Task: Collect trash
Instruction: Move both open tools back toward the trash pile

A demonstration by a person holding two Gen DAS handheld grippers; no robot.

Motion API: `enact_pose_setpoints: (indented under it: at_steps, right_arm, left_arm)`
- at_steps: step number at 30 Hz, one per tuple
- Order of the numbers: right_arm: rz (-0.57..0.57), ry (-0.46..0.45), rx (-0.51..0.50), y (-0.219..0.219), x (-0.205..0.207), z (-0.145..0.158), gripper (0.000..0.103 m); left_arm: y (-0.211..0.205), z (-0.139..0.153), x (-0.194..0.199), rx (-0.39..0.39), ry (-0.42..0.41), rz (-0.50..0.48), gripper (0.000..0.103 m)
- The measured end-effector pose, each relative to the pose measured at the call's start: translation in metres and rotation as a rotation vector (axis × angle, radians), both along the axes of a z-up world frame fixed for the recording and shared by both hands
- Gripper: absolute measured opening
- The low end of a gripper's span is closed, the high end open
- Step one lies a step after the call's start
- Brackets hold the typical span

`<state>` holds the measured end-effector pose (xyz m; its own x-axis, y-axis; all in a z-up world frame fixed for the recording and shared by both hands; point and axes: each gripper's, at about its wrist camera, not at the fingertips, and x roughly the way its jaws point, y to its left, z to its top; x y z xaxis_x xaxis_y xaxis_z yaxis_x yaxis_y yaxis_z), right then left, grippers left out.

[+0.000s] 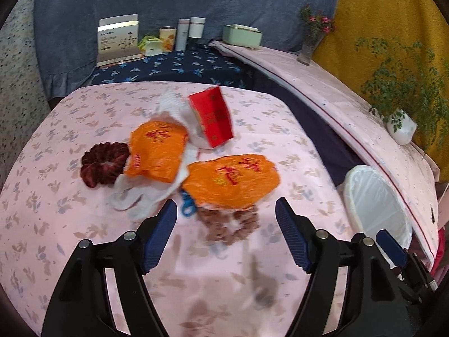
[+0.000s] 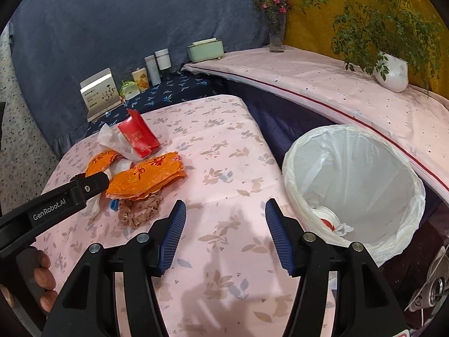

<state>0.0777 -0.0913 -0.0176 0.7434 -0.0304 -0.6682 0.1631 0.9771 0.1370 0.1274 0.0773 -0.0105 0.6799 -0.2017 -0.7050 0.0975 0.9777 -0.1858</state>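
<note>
On the pink floral cloth lie two orange plastic bags [image 1: 233, 181] [image 1: 157, 151], a red carton [image 1: 212, 116] and crumpled white tissue [image 1: 174, 106]. My left gripper [image 1: 226, 213] is open, just short of the nearer orange bag. In the right wrist view the same bags [image 2: 146, 175], carton [image 2: 139, 133] and tissue [image 2: 110, 137] lie at the left. My right gripper [image 2: 226, 210] is open and empty over bare cloth, left of the white-lined trash bin [image 2: 350, 174], which holds some white and red trash.
A dark red scrunchie [image 1: 102, 164], a brown scrunchie [image 1: 230, 226] and a blue clip [image 1: 186, 206] lie by the bags. Boxes, jars and bottles [image 1: 182, 35] stand at the back. A potted plant [image 2: 391, 70] and a flower vase [image 2: 276, 38] stand on the right ledge.
</note>
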Motion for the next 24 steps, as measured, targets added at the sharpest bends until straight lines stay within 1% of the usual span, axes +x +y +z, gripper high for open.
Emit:
enact_pose_setpoints:
  at_steps: [7,14,24]
  right_arm:
    - [0.047,0.033,-0.002,0.029,0.012,-0.012,0.057]
    - [0.082,0.066,-0.005,0.056,0.028,-0.022,0.057]
    - [0.103,0.109,-0.008,0.080,0.053,-0.040,0.057]
  left_arm:
    - [0.034,-0.016,0.004,0.034,0.019,0.056,0.069]
    - [0.058,-0.032,0.012,0.063,0.044,0.083,0.069]
    - [0.083,-0.049,0.030,0.041,0.080,0.107,0.069]
